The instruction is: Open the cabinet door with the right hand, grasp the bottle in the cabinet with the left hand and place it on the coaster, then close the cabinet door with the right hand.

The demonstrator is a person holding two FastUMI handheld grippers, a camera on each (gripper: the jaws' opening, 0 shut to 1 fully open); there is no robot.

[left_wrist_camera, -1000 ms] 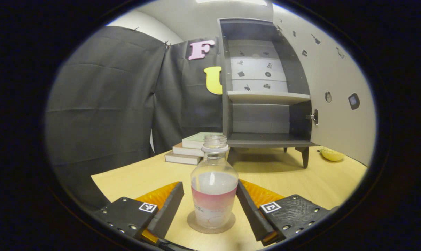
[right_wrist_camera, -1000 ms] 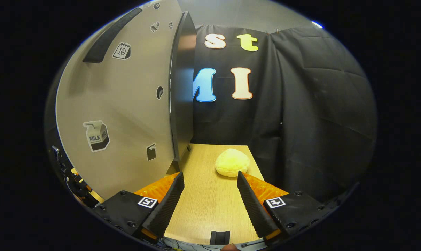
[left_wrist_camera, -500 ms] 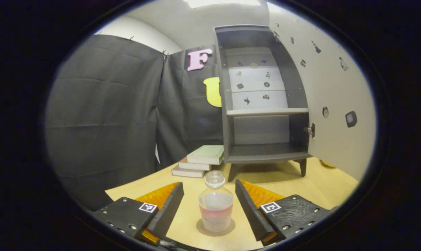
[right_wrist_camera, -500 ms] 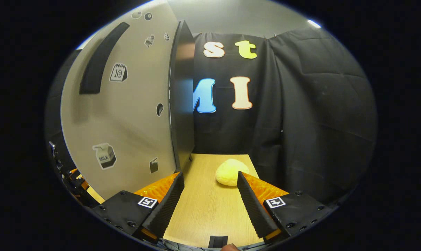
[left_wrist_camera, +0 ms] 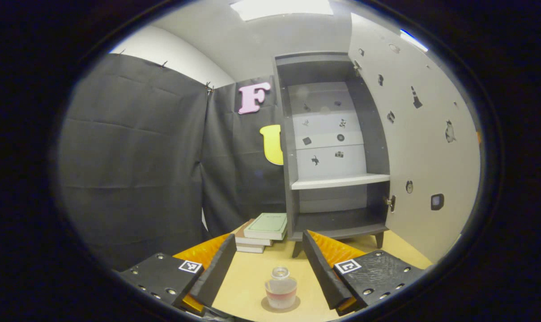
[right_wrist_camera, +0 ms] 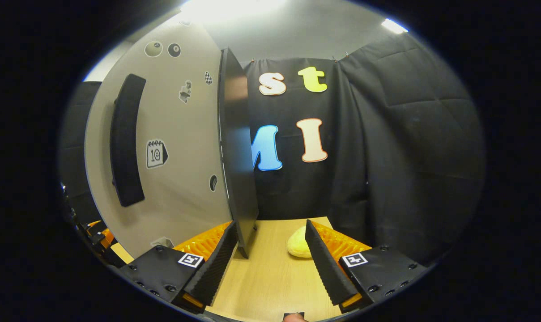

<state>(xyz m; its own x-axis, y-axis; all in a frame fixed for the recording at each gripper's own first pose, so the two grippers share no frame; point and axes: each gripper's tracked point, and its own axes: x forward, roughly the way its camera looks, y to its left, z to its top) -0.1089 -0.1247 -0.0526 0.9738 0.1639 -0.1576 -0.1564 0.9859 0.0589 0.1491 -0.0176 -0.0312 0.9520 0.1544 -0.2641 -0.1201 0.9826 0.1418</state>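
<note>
Clear bottle stands on the coaster, apart from the wide-open, empty left gripper. The right gripper, also spread and empty, faces the open cabinet door.

Open cabinet door stands edge-on before the right gripper.

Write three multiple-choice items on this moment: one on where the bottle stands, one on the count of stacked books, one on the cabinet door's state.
1. The bottle stands:
A. on the coaster
B. on the shelf
C. on the books

2. Books in the stack:
A. one
B. three
C. six

3. The cabinet door is:
A. shut
B. removed
C. open

Key: 1 A, it rests on the round coaster on the table; 2 B, three lie stacked beside the cabinet; 3 C, the door stands swung out and the shelves show.
</note>
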